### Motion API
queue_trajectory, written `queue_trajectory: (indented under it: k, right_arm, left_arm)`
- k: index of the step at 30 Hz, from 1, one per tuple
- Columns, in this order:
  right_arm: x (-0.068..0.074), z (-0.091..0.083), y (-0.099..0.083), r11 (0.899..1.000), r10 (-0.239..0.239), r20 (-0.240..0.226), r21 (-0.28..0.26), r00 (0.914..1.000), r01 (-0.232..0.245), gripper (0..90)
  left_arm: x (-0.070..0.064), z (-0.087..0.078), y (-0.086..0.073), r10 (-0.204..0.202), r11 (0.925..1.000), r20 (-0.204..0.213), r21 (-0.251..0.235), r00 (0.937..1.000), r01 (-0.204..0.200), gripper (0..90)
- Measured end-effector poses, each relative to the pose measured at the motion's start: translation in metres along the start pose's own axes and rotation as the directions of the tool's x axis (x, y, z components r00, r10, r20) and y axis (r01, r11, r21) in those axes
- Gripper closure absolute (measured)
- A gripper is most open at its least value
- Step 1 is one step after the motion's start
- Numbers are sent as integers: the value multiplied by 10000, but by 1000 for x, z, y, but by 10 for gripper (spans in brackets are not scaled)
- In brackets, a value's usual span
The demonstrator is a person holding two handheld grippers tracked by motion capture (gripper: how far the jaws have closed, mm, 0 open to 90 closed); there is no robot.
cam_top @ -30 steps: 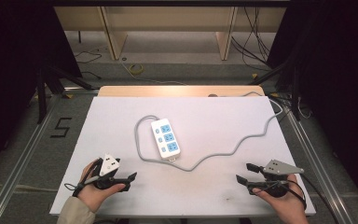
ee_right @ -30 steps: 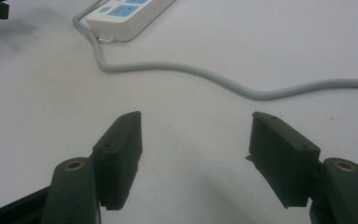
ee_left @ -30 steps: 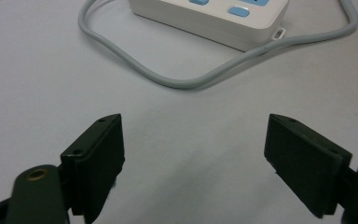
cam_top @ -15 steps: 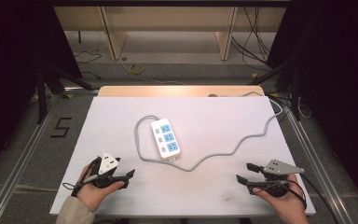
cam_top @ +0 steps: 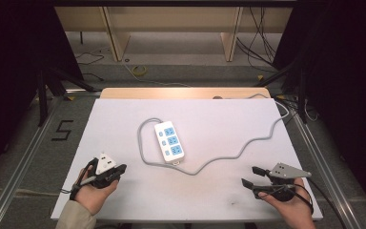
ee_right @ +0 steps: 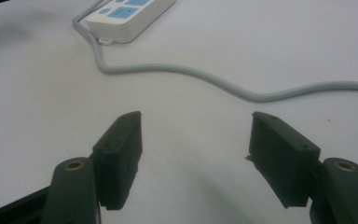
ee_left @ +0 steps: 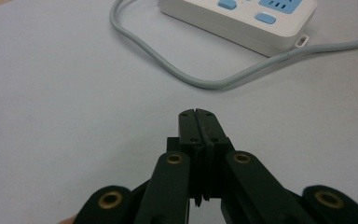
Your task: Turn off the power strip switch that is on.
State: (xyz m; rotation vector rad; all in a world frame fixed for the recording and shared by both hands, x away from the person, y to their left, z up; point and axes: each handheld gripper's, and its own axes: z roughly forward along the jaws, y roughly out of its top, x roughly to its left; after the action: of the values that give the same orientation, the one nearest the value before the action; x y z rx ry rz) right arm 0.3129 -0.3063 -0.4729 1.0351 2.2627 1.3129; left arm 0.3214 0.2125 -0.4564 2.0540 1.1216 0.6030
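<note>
A white power strip point(cam_top: 169, 141) with blue socket faces lies near the middle of the white table point(cam_top: 124, 114), long axis running roughly toward and away from the person. Its grey cable point(cam_top: 228, 157) leaves the near end, loops round the strip's left side, and a second run snakes off to the right and over the far right table edge. Left gripper point(ee_left: 199, 115): jaws pressed together on nothing, low over the near left table area and aimed at the cable loop. Right gripper point(ee_right: 196, 140): jaws spread wide and empty, near the right front corner, with the cable run crossing ahead of it. Both grippers sit well apart from the strip. Judged step: the approach, before any contact. To do it well, the left jaws likely need to spread before reaching the strip or cable; closing across the strip's narrow width, clear of the socket faces, should grip better than along its length. The cable's curves may drag the strip when pulled, so steadying one while moving the other seems wise.
</note>
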Motion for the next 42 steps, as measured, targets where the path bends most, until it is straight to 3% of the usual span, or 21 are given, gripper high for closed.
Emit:
queue_trajectory:
  k: [14, 42]
  right_arm:
    - [1, 0, 1, 10000, -17, 11, -40, 10000, 17, 355]
    - [1, 0, 1, 10000, -26, 30, -1, 10000, 26, 355]
  left_arm:
    - [-2, -3, 5, -566, 9979, 64, 306, 9984, 563, 897]
    - [-10, 3, 22, -467, 9970, 80, 621, 9989, 461, 897]
